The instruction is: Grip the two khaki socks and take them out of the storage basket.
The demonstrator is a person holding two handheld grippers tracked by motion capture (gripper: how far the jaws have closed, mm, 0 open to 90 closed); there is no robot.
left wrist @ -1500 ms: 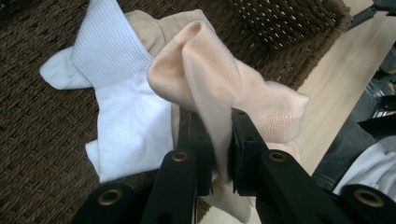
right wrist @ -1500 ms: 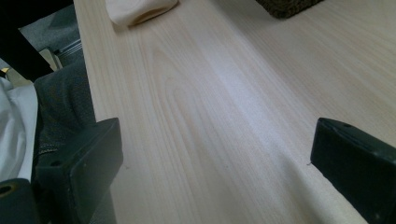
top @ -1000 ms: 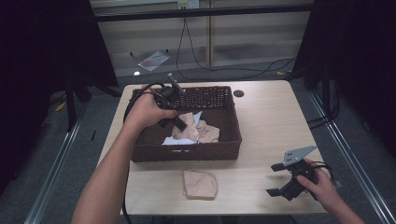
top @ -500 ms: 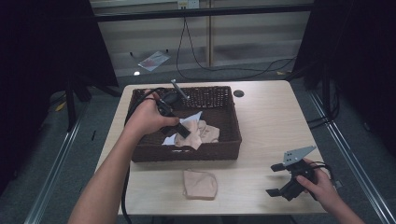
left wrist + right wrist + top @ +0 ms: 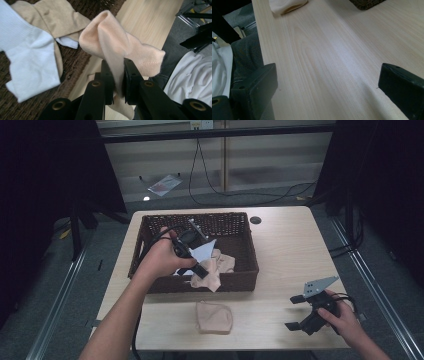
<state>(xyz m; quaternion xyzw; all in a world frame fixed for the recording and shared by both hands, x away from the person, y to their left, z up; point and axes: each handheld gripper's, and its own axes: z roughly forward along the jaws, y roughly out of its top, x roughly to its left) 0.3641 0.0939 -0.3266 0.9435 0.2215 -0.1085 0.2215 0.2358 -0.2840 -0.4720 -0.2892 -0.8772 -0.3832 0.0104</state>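
My left gripper [image 5: 200,270] [image 5: 117,75] is shut on a peach sock [image 5: 117,45] [image 5: 212,275], which hangs over the front wall of a dark wicker basket [image 5: 145,245]. Inside the basket lie a white sock [image 5: 27,57] and a tan sock [image 5: 57,17] [image 5: 225,262]. A folded peach sock [image 5: 214,316] [image 5: 287,5] rests on the table in front of the basket. My right gripper [image 5: 295,312] [image 5: 327,82] is open just above the bare tabletop at the front right, nothing between its jaws.
The light wooden table [image 5: 290,250] has free room right of the basket. A small black round cap [image 5: 256,220] sits near its far edge. Cables [image 5: 240,195] and a packet [image 5: 162,184] lie on the floor beyond. The person's lap [image 5: 195,75] is by the front edge.
The left hand has moved from the basket's back left toward its front, lifting the peach sock over the front wall. The right hand and gripper have stayed still.
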